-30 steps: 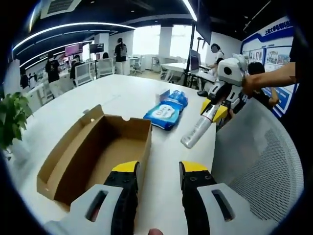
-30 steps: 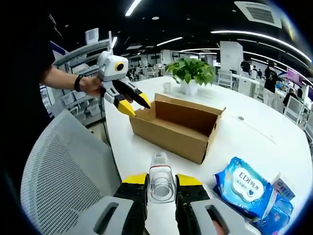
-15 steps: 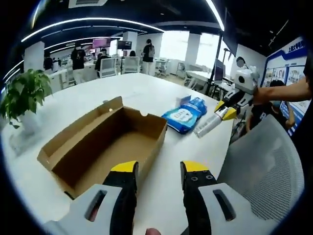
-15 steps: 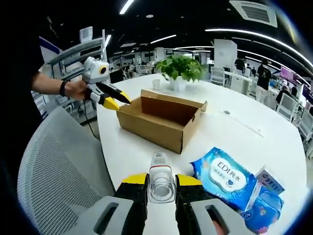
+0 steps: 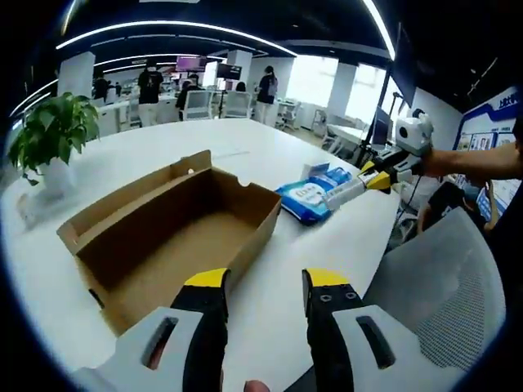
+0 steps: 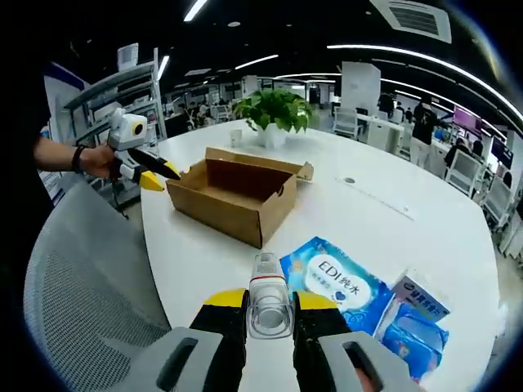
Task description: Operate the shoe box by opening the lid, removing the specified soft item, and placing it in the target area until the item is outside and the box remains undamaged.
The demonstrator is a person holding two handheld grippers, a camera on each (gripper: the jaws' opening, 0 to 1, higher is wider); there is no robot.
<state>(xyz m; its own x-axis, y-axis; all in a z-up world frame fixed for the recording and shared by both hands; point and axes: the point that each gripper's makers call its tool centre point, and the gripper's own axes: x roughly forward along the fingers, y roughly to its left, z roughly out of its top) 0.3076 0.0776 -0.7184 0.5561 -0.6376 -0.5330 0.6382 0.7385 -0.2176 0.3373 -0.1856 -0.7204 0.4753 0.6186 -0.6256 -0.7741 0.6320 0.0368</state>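
Observation:
The open cardboard shoe box (image 5: pixel 176 233) lies lidless on the white table, and its inside looks empty. My left gripper (image 5: pixel 266 284) is open just in front of the box's near corner, with nothing between its yellow-tipped fingers. My right gripper (image 6: pixel 268 299) is shut on a clear plastic bottle (image 6: pixel 266 282) that points forward above a blue wipes pack (image 6: pixel 337 282). In the left gripper view the right gripper (image 5: pixel 386 171) holds the bottle (image 5: pixel 343 193) over the blue wipes pack (image 5: pixel 306 201). In the right gripper view the left gripper (image 6: pixel 137 166) is at the box's (image 6: pixel 237 192) left end.
A potted plant (image 5: pixel 47 140) stands behind the box. Smaller blue and white packs (image 6: pixel 415 317) lie beside the wipes. A grey mesh chair (image 5: pixel 445 278) is at the table's edge by the person's arm. People and desks fill the far room.
The right gripper has carried the bottle away from the box to above the blue wipes pack. The two grippers are farther apart; both views have shifted with the hands.

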